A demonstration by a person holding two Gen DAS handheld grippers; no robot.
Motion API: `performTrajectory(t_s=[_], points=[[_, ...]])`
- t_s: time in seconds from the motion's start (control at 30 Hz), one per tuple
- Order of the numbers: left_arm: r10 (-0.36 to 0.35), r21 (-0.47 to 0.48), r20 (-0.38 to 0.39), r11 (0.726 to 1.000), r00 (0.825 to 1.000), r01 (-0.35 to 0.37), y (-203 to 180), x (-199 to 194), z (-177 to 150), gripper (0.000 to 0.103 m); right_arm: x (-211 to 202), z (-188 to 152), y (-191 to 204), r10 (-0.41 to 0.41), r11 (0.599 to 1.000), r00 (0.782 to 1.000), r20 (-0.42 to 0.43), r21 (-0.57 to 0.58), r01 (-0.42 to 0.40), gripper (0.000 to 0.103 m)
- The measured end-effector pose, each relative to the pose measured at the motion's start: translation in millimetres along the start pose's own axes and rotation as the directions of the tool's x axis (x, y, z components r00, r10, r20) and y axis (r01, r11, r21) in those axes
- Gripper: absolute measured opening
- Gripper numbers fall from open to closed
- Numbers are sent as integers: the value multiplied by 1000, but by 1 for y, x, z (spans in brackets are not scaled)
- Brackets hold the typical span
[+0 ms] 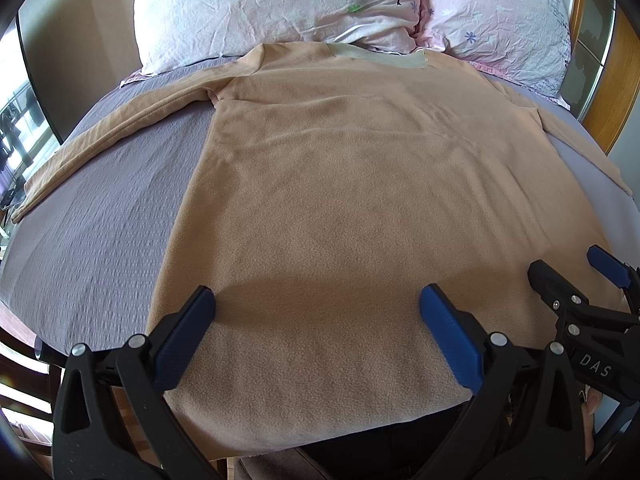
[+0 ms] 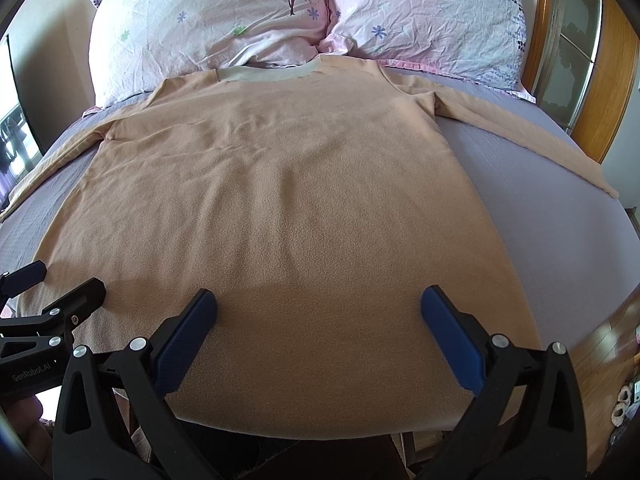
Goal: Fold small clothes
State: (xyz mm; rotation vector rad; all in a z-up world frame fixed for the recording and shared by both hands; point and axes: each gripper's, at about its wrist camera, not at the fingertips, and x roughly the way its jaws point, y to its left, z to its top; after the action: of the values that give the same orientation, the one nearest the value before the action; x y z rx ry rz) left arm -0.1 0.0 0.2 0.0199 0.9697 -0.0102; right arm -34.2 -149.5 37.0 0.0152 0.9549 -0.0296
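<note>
A tan long-sleeved fleece shirt (image 1: 340,184) lies flat on the bed, grey collar (image 1: 376,56) toward the pillows, both sleeves spread out to the sides. It also shows in the right wrist view (image 2: 288,184). My left gripper (image 1: 318,300) is open over the hem at the near left part of the shirt, holding nothing. My right gripper (image 2: 318,300) is open over the hem at the near right part, holding nothing. Each gripper shows at the edge of the other's view: the right one (image 1: 568,272) and the left one (image 2: 64,280).
The bed has a grey-purple cover (image 1: 104,240). Two pink floral pillows (image 2: 224,20) lie at the head. A wooden headboard (image 2: 616,80) rises at the right. Wooden floor (image 2: 600,344) shows past the bed's right edge.
</note>
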Motion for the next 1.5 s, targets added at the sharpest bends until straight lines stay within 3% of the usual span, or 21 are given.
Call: performTrajectory(t_s=[0.6, 0.7, 0.73, 0.8, 0.9, 0.93, 1.0, 1.03, 1.07, 1.13, 1.17, 1.2, 1.23, 1.27, 1.37, 1.5], points=[[0, 0, 1, 1000, 1000, 0, 0, 0, 0, 101, 0, 1, 0, -3, 1000, 1000, 6, 3, 3, 102], [1, 4, 13, 1000, 1000, -1, 0, 0, -1, 101, 2, 1, -1, 12, 1000, 999, 51, -12, -12, 102], [0, 6, 21, 1000, 1000, 0, 0, -1, -1, 101, 3, -1, -5, 58, 997, 993, 104, -53, -53, 102], [-1, 13, 37, 1000, 999, 1, 0, -2, -4, 101, 3, 4, -22, 122, 992, 985, 122, -57, -115, 102], [-24, 34, 60, 999, 998, 22, 0, -7, -4, 101, -7, 26, -74, 99, 990, 977, 190, 83, -116, 102], [-44, 30, 71, 999, 996, 42, 6, -9, -1, 101, -14, 39, -110, 73, 977, 969, 234, 179, -117, 102], [-77, -2, 96, 997, 992, 77, 16, -5, 2, 101, -16, 64, -186, 5, 922, 964, 265, 372, -107, 102], [-128, -40, 142, 990, 982, 135, 28, -9, 6, 101, -13, 72, -220, -31, 887, 965, 262, 452, -94, 94], [-167, -76, 189, 980, 968, 184, 44, -13, 9, 101, -8, 77, -250, -62, 851, 967, 245, 519, -77, 75], [-210, -136, 270, 958, 939, 253, 69, -19, 14, 101, 8, 83, -314, -127, 748, 977, 171, 663, -18, 65], [-216, -152, 293, 951, 931, 268, 77, -21, 16, 101, 17, 82, -345, -140, 681, 981, 132, 732, -1, 59], [-215, -172, 316, 945, 924, 279, 86, -22, 19, 101, 22, 79, -361, -147, 640, 983, 111, 769, 9, 55], [-188, -205, 333, 942, 924, 266, 101, -22, 22, 101, 30, 74, -389, -142, 558, 985, 97, 830, -1, 54], [-169, -218, 335, 943, 927, 251, 106, -23, 25, 101, 35, 71, -400, -137, 524, 987, 89, 852, -5, 54], [-91, -266, 329, 946, 940, 185, 130, -20, 32, 101, 49, 63, -422, -134, 447, 988, 74, 895, -7, 48], [-35, -306, 339, 941, 940, 145, 149, -22, 37, 101, 55, 67, -432, -141, 408, 986, 91, 913, -25, 44]])
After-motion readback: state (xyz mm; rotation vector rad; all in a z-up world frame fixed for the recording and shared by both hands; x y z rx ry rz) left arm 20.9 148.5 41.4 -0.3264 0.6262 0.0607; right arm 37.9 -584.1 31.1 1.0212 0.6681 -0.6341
